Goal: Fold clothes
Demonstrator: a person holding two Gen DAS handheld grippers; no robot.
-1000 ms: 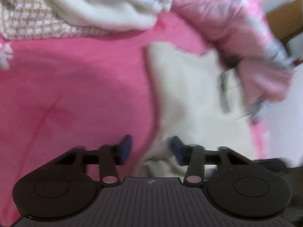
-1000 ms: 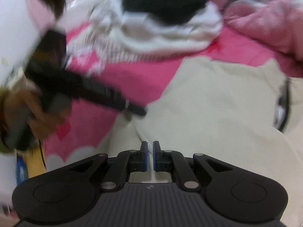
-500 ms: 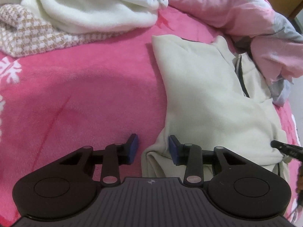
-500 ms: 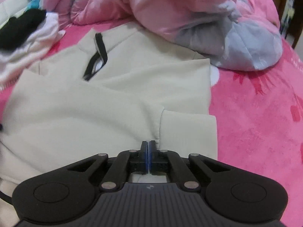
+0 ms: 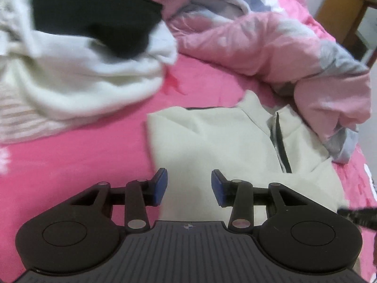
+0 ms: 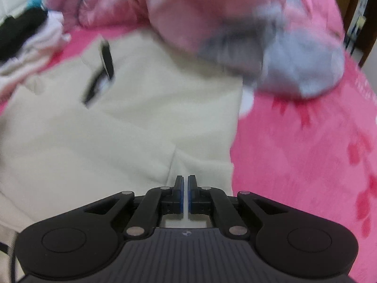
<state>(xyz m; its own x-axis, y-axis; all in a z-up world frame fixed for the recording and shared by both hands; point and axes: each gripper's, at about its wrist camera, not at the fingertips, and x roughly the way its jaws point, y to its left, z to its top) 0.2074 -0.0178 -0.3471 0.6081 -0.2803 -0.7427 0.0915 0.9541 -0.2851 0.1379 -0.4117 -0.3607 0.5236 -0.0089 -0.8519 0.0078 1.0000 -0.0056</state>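
A cream zip-neck fleece top [image 5: 223, 141] lies flat on the pink bed cover [image 5: 70, 165], collar toward the quilt, its dark zipper [image 5: 280, 146] showing. My left gripper [image 5: 188, 187] is open and empty, hovering over the top's left part. In the right wrist view the same cream top [image 6: 117, 129] fills the left side. My right gripper [image 6: 185, 188] is nearly shut with a thin fold of the cream top between its pads, at the edge by a folded-in sleeve [image 6: 202, 162].
A heap of white and black clothes [image 5: 82, 54] lies at the back left. A rumpled pink and grey quilt [image 5: 282, 47] lies along the back right, touching the top's collar. Pink bed cover [image 6: 306, 165] lies right of the top. Wooden furniture [image 5: 346, 11] stands beyond.
My left gripper has moved right and forward over the top and opened wider. My right gripper stays pinched on the top's edge; its view has shifted slightly and blurred.
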